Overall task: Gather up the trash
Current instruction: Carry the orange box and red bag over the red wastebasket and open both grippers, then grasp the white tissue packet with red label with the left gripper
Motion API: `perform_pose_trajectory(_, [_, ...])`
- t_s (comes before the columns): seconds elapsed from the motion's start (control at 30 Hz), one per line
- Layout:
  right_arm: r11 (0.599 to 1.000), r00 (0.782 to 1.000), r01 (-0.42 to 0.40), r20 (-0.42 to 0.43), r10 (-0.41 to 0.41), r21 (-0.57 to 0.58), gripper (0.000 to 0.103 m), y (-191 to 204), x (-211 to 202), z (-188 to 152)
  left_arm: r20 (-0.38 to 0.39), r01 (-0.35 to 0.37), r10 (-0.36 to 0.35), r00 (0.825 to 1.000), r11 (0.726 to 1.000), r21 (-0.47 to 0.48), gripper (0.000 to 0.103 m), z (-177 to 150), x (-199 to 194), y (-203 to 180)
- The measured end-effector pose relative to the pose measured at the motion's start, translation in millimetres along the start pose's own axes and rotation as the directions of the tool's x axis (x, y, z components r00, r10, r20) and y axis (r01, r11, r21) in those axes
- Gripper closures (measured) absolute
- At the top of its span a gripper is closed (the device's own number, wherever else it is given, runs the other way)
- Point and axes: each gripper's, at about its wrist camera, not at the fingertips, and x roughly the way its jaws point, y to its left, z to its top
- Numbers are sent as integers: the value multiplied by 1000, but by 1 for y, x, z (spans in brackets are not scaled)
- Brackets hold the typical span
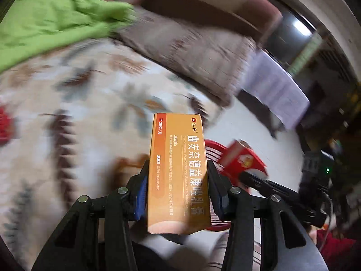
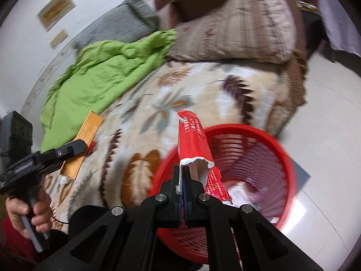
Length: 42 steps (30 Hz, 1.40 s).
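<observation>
Left wrist view: left gripper [image 1: 178,176] clamped on an orange carton [image 1: 178,174], 1 black finger with a blue pad [image 1: 141,194] pressing each long side, carton standing up between them and reaching well beyond the fingertips. Flat rectangular cardboard, glossy orange face fading paler at the near end, darker orange band down the left edge, white Chinese lettering running lengthwise, "29" legible near the top. Behind it, a bed [image 1: 79,103] with a plush cream blanket patterned in brown, grey and orange leaves, blurred; a crumpled green cloth [image 1: 54,15] at upper left; a beige quilted pillow [image 1: 194,52] at upper middle. To the right of the carton, part of a red slatted basket [image 1: 213,150] on pale floor, with a torn red box [image 1: 237,158] just above its rim, held in the right gripper [image 1: 250,176]

Right wrist view: at the far left, a bare hand [image 2: 29,210] wrapped round the left gripper's handle, the left gripper [image 2: 76,151] gripping the orange carton [image 2: 83,140] above the leaf blanket, beside the green cloth [image 2: 106,72]. At centre, right gripper [image 2: 182,180] pinched nearly together on 1 ragged wall of the torn red box [image 2: 194,140]: thin card, red outside with white print including "20250502" and "20270501", white inside, edges ripped, open end facing the camera. Box tilted up and away, over the near-left rim of the round red plastic basket [image 2: 282,158], lattice walls, pale scraps in its bottom. Basket standing on the floor, just beside the bed [image 2: 203,85]; pillow [image 2: 239,27] beyond
</observation>
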Motion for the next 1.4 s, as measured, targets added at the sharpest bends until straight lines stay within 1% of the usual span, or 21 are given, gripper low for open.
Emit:
perform_pose_trajectory(0.07, [999,999,36,-15,-36,13,100,-10,-2,1,-53,50,-48,997,998,27,57,-2,22,-19])
perform_pose_trajectory(0.1, [999,999,43,-24,-43,16,100,-14,-2,1,-86,61,-57,995,997,41,52,-4,35,-28])
perform_pose_trajectory(0.13, [998,998,64,-27,-63,21,100,-20,-5,1,-110,55,-50,993,997,48,47,-6,44,-34])
perform_pose_trajectory(0.17, [997,997,77,-21,-76,26,100,-23,-8,1,-121,50,-45,992,998,45,46,-8,50,-37])
perform_pose_trajectory(0.3, [997,997,71,-6,-71,25,100,-27,-12,2,-123,52,-50,991,998,17,45,-12,53,-31])
perform_pose_trajectory(0.4, [999,999,54,-1,-54,-2,99,-20,-11,4,-83,28,-28,996,1000,-5,44,-10,33,-17])
perform_pose_trajectory(0.47, [997,998,68,2,-68,-33,88,-10,-7,6,-47,3,-4,999,1000,-18,43,-10,15,-8])
perform_pose_trajectory(0.5, [996,997,74,1,-74,-57,69,-4,-4,7,-33,-9,9,999,1000,-22,42,-10,9,-3])
perform_pose_trajectory(0.53, [994,996,85,-5,-86,-74,45,-1,-1,6,-18,-23,22,1000,999,-26,42,-9,2,3])
perform_pose_trajectory(0.57, [992,995,96,-5,-96,-86,40,2,2,6,-4,-38,38,999,999,-35,41,-10,-5,9])
perform_pose_trajectory(0.63, [992,995,96,-11,-98,-80,40,1,5,4,22,-55,57,998,996,-68,41,-12,-22,26])
perform_pose_trajectory(0.73, [998,999,41,-16,-42,-50,40,2,7,4,64,-90,97,993,991,-101,41,-13,-41,45])
perform_pose_trajectory(0.9, [994,999,-35,-17,33,-99,40,32,14,4,112,-166,184,976,974,-156,41,-21,-79,80])
perform_pose_trajectory(0.97, [989,998,-63,-25,60,-130,40,49,21,6,130,-203,229,965,962,-183,41,-26,-94,93])
perform_pose_trajectory(1.03, [980,995,-92,-41,86,-177,40,71,31,8,148,-254,289,946,943,-217,41,-32,-113,110])
perform_pose_trajectory(1.13, [957,988,-151,-55,142,-246,40,108,47,13,170,-326,383,908,900,-288,41,-42,-141,140])
perform_pose_trajectory(1.17, [952,986,-165,-62,154,-260,40,116,51,13,178,-359,426,887,879,-313,41,-45,-151,151])
perform_pose_trajectory(1.23, [936,981,-195,-77,180,-294,40,140,61,15,172,-430,514,840,825,-367,41,-50,-168,173])
perform_pose_trajectory(1.33, [914,973,-229,-115,202,-334,39,170,78,16,150,-494,607,781,746,-446,40,-54,-188,210])
perform_pose_trajectory(1.37, [906,970,-240,-126,209,-347,39,178,82,16,127,-520,637,760,714,-468,40,-55,-192,227])
perform_pose_trajectory(1.4, [897,967,-251,-137,215,-364,39,188,88,16,107,-530,645,756,701,-477,40,-55,-192,237])
